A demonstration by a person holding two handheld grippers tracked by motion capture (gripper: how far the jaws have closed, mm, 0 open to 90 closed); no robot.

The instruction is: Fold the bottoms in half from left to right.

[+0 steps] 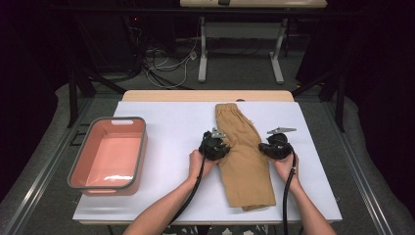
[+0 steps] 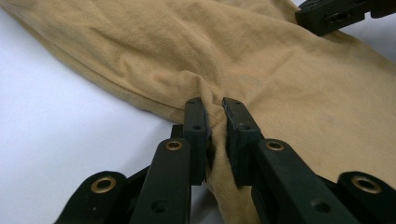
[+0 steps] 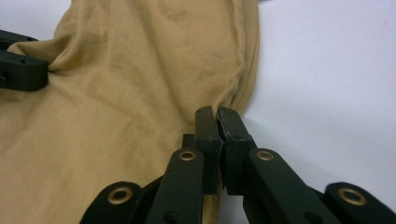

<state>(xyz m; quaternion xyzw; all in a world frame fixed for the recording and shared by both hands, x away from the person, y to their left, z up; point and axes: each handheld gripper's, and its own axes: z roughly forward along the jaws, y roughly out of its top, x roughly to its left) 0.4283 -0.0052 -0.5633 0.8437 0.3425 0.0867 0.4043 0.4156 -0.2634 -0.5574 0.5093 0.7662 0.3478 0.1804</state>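
We see the tan shorts flat on the bench, pinched at opposite edges: left hand-held gripper and right hand-held gripper each clamped on a fabric fold; pink tub well left.

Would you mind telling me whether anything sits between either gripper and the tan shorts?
Nothing visible does: the left gripper and the right gripper are each already pinched shut on an edge of the tan shorts.
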